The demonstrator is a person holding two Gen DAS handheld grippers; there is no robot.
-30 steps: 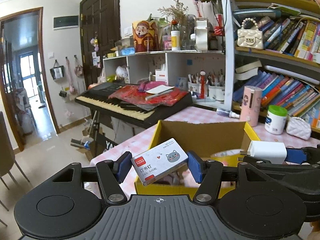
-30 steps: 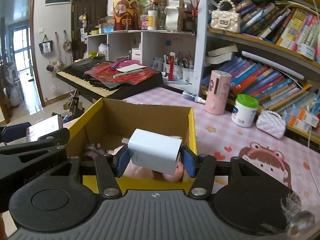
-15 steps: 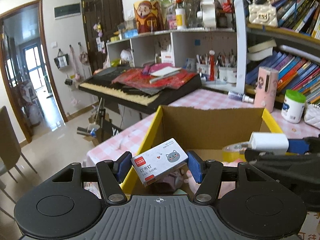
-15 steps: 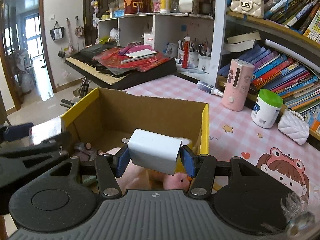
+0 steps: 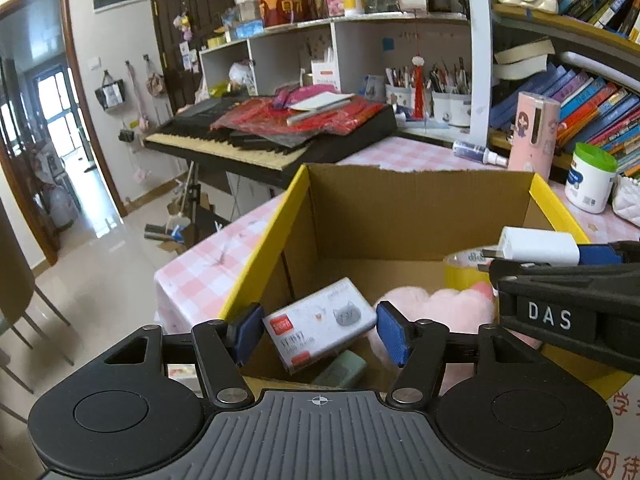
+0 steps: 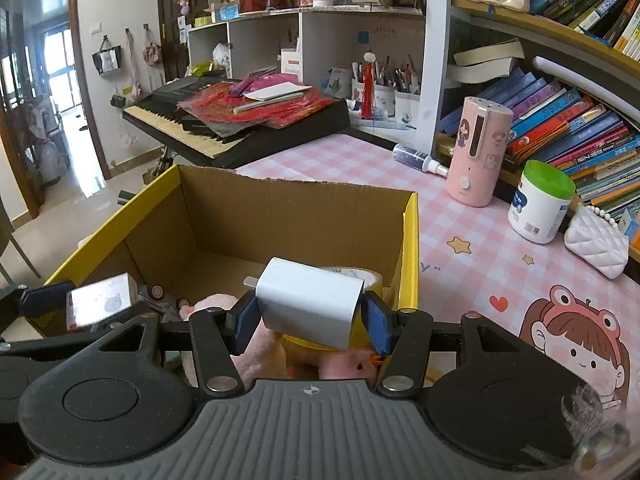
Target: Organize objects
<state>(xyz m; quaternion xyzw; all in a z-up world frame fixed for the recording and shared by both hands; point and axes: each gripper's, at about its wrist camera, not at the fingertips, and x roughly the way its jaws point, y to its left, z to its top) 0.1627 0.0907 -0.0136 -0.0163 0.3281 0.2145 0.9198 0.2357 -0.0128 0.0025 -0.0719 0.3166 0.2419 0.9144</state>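
The left gripper (image 5: 318,332) is gaping, the staple box (image 5: 320,334) tipping loose above the cardboard box (image 5: 400,208); it could be bouncing off the pink plush (image 5: 436,308). The right gripper (image 6: 310,316) is clamping the white charger (image 6: 308,304). Earlier, both were hovering higher, the staple box pinched.

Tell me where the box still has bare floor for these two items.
Bare cardboard lies along the cardboard box's far wall, behind the yellow tape roll and pink plush toy. The near half is crowded: plush, tape, a green item.
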